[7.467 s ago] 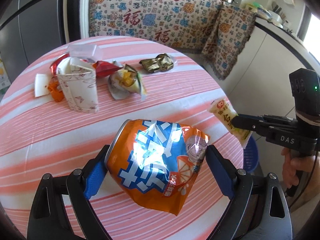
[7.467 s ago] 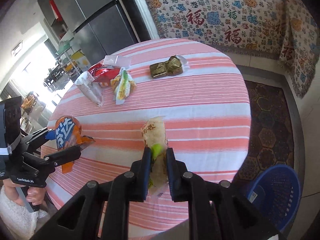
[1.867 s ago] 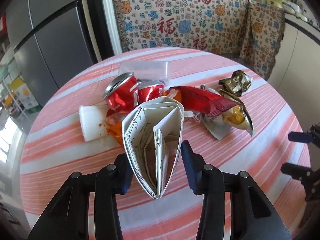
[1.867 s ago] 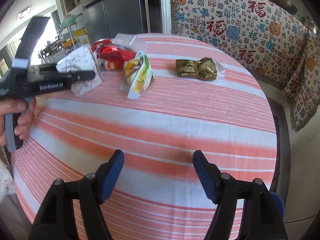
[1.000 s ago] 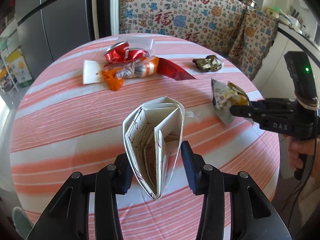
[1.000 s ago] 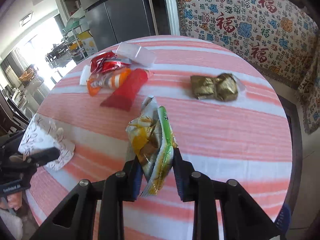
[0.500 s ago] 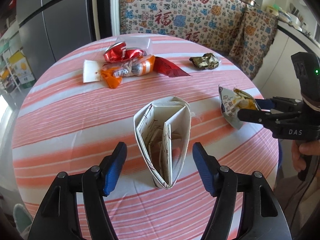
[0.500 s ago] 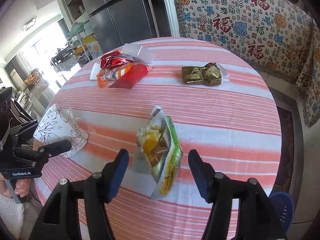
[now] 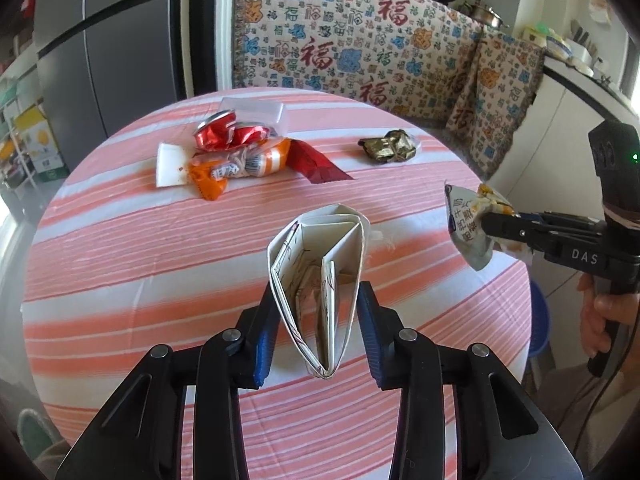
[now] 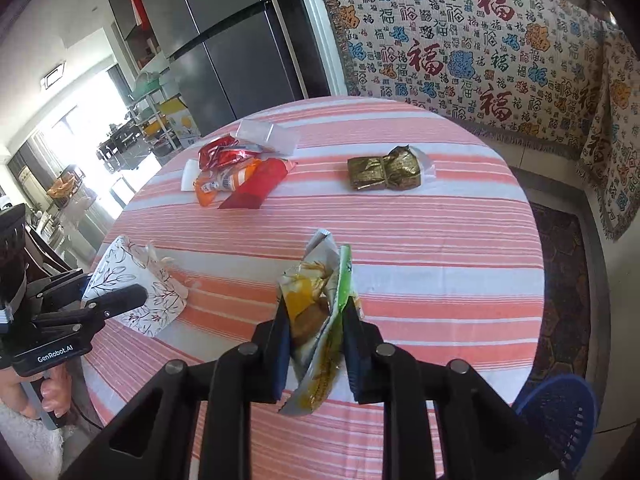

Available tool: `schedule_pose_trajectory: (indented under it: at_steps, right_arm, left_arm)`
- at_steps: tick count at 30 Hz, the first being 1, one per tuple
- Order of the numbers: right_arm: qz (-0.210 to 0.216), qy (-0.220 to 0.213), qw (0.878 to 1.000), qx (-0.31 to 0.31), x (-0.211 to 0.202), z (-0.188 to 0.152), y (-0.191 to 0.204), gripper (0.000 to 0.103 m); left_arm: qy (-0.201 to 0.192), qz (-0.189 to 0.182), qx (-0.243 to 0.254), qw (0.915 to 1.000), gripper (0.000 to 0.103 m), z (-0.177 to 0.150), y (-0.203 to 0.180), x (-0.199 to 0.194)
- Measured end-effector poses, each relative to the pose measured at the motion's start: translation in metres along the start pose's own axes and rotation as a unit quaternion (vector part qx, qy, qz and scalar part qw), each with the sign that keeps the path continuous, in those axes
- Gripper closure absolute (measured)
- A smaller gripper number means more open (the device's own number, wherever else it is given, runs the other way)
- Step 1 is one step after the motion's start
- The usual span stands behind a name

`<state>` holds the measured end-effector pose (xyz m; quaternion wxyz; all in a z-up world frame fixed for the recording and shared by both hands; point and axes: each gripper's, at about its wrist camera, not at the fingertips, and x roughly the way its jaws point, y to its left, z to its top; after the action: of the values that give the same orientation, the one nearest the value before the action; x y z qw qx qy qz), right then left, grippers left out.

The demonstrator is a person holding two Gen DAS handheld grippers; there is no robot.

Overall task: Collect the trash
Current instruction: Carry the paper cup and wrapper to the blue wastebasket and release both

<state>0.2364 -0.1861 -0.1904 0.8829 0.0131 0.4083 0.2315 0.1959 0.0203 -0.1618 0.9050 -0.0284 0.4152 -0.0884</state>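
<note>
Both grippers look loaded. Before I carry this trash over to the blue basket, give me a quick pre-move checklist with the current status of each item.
1. Left gripper shut on the white floral folded paper carton, having just closed: ok.
2. Right gripper shut on the yellow-green snack wrapper, having just closed: ok.
3. Both pieces lifted clear of the striped tablecloth: cannot tell.
4. Blue plastic basket visible beside the table: ok.
5. Basket has room: cannot tell.
6. Table cleared: not ok; gold foil wrapper and red-orange wrapper pile remain.
</note>
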Motion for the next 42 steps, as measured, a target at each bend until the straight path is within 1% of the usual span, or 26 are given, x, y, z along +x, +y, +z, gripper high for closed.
schedule_pose_trajectory:
  at_steps: [5,9,14,19,23,27,33,37,42]
  right_arm:
    - [-0.008,-0.012,1.000,0.023,-0.019,-0.006,-0.022,0.080]
    - [-0.016,-0.021,0.999,0.045,-0.033,-0.012,-0.043,0.080]
    - [-0.035,-0.034,0.996,0.072,-0.056,-0.021,-0.074,0.081]
    - [-0.062,-0.050,0.991,0.111,-0.084,-0.038,-0.116,0.081]
    - [-0.101,-0.057,0.983,0.140,-0.109,-0.058,-0.154,0.081]
    - [-0.142,-0.054,0.974,0.170,-0.129,-0.081,-0.189,0.081]
    - [-0.180,-0.050,0.960,0.209,-0.149,-0.112,-0.229,0.081]
    - [-0.200,-0.039,0.951,0.232,-0.154,-0.127,-0.250,0.081]
    - [-0.217,-0.019,0.940,0.261,-0.152,-0.141,-0.273,0.081]
  left_arm:
    - [0.003,-0.017,0.005,0.9998,0.065,0.008,-0.020,0.001]
    - [0.005,-0.032,0.026,0.9991,0.065,0.017,-0.047,0.005]
    - [0.010,-0.063,0.053,0.9966,0.065,0.030,-0.092,0.014]
    - [0.015,-0.102,0.083,0.9912,0.065,0.042,-0.150,0.026]
    - [0.028,-0.131,0.111,0.9847,0.065,0.045,-0.199,0.038]
    - [0.039,-0.158,0.130,0.9780,0.065,0.044,-0.248,0.051]
    - [0.064,-0.191,0.141,0.9692,0.065,0.039,-0.311,0.076]
    - [0.084,-0.202,0.150,0.9642,0.065,0.031,-0.347,0.097]
    - [0.105,-0.204,0.149,0.9616,0.065,0.017,-0.373,0.118]
